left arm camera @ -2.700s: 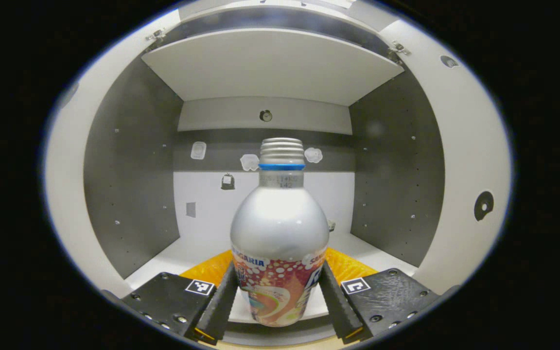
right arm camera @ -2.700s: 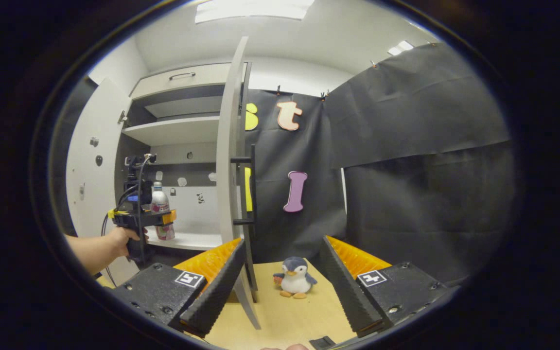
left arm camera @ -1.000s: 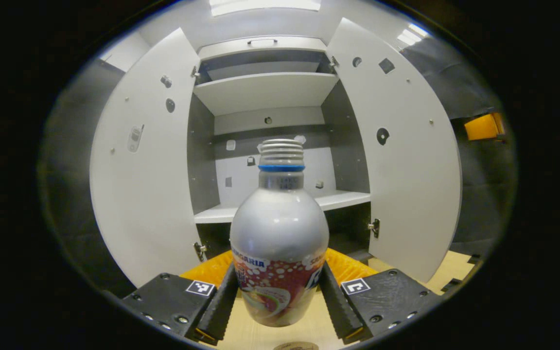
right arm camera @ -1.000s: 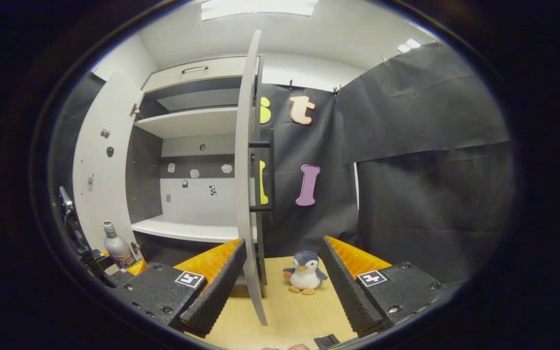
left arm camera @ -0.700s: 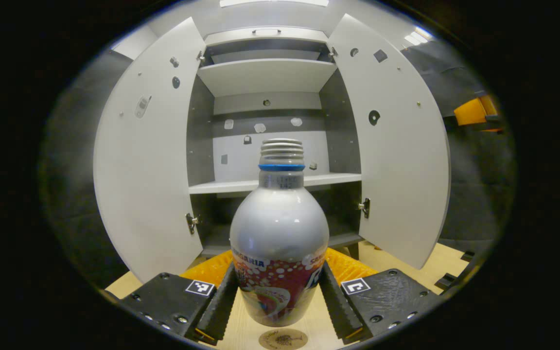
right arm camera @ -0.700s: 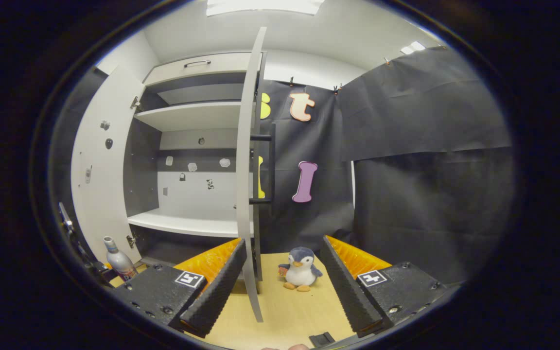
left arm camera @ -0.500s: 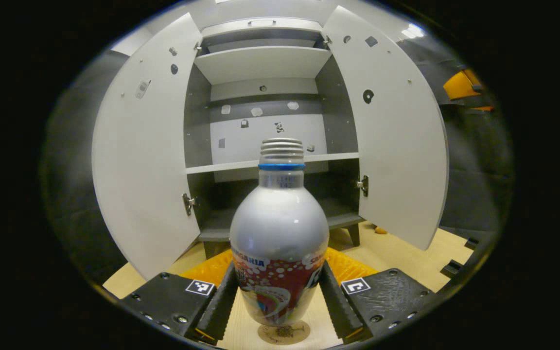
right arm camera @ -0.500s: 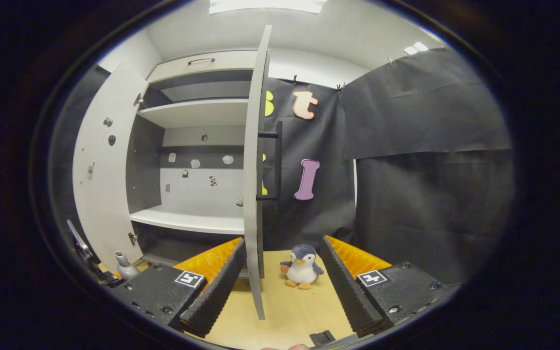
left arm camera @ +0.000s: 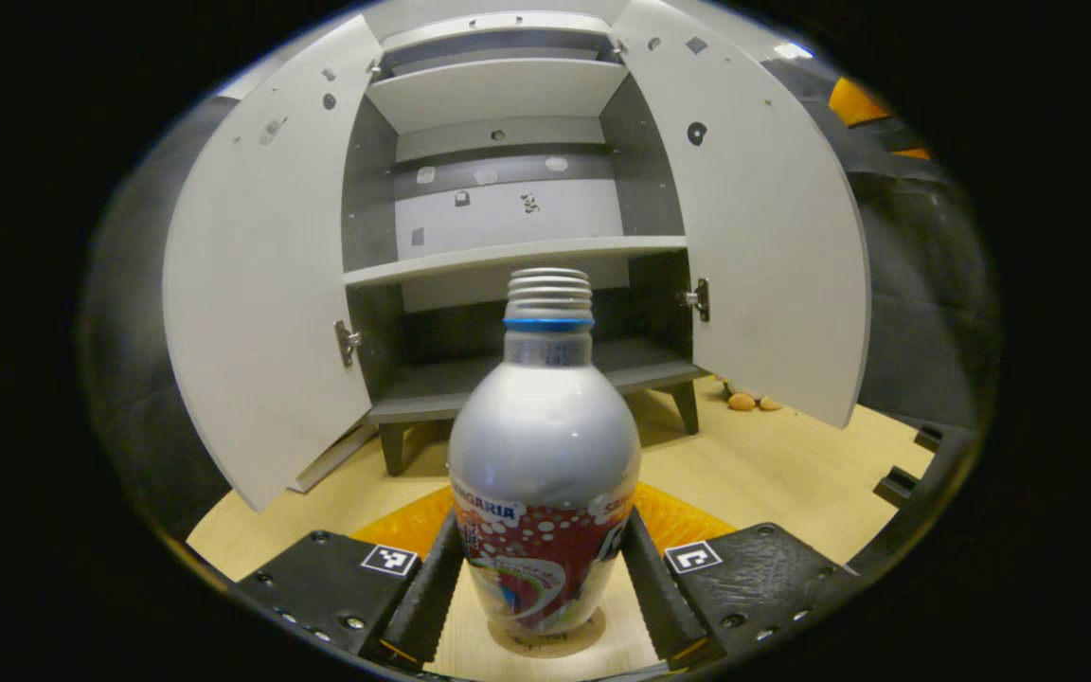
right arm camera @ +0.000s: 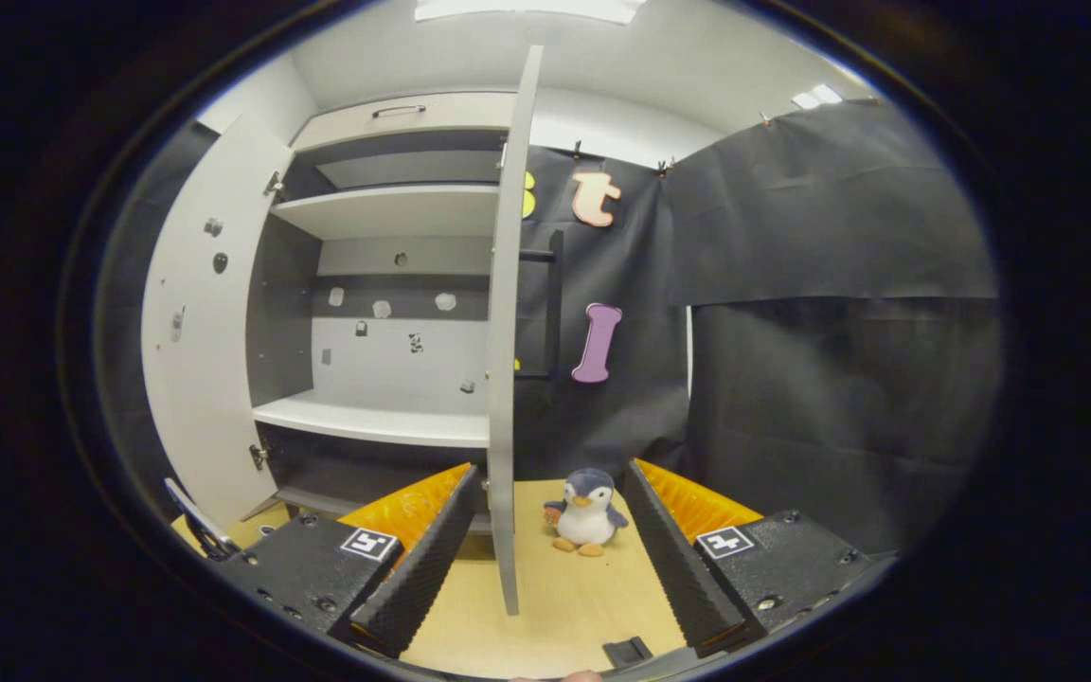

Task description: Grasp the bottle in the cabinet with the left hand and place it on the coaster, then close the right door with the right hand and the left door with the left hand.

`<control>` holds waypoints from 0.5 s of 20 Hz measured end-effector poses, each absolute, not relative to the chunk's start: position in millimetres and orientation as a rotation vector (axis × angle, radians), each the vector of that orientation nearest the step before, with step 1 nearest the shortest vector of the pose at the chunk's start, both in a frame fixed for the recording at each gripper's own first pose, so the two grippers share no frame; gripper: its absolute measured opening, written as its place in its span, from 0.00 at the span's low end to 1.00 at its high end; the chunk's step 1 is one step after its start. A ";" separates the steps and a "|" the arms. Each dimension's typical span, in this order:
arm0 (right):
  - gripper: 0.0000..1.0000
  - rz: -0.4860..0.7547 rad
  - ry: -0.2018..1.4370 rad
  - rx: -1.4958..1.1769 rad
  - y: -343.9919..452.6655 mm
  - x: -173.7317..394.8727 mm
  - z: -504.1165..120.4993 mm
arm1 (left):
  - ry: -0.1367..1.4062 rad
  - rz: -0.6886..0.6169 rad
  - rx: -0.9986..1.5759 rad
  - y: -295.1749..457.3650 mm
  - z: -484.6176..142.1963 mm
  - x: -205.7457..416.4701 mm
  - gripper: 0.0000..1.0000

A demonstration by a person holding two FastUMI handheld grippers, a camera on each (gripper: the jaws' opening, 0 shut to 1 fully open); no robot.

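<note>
In the left gripper view, the left gripper (left arm camera: 545, 592) pinches the silver metal bottle with a red patterned label and blue neck ring (left arm camera: 545, 474), a finger pressed to each side of its lower body. Directly under the bottle's base lies the round tan coaster (left arm camera: 593, 633), its rim peeking out past the base on the light wooden bench (left arm camera: 773, 464). A second ago the coaster was only a sliver at the bottom edge, and half a second ago it sat just under the base with a little more of it showing; now the base looks down on it or very nearly so, though actual contact cannot be told. The placing step is about finished, I judge: what is left is to release and back the gripper away without tipping the bottle.

In the right gripper view, the right gripper (right arm camera: 541, 540) is spread wide and holds nothing, its fingers framing the lower edge of the right door (right arm camera: 508, 332), which stands edge-on between them but farther off. It has drifted closer to that door over the last seconds, which suits the push to come. Beyond sits a small grey and white plush penguin (right arm camera: 583, 511) on the bench.

Farthest back stands the white and grey cabinet (left arm camera: 508, 85), with the left door (left arm camera: 261, 284) swung open; neither door is closed yet.
</note>
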State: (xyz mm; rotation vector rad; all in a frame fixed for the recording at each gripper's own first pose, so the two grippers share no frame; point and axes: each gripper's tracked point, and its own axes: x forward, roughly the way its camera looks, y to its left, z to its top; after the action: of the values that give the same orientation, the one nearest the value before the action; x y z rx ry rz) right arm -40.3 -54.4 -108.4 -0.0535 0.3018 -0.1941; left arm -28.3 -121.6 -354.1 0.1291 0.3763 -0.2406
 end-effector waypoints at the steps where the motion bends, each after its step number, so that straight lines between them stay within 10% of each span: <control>1: 1.00 -0.191 0.310 -0.056 -52.2 -40.9 -111.3 | 0.388 -0.246 0.130 -122.3 -361.6 -27.4 0.80; 10: 1.00 -0.194 0.319 -0.071 -48.8 -44.1 -114.5 | 0.461 -0.241 0.137 -118.1 -401.4 -28.7 0.80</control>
State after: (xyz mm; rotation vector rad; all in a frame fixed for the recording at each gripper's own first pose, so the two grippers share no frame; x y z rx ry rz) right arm -44.1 -48.8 -114.5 -0.0712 0.3192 -0.1939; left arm -28.7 -118.1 -401.4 0.1366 0.4606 -0.2414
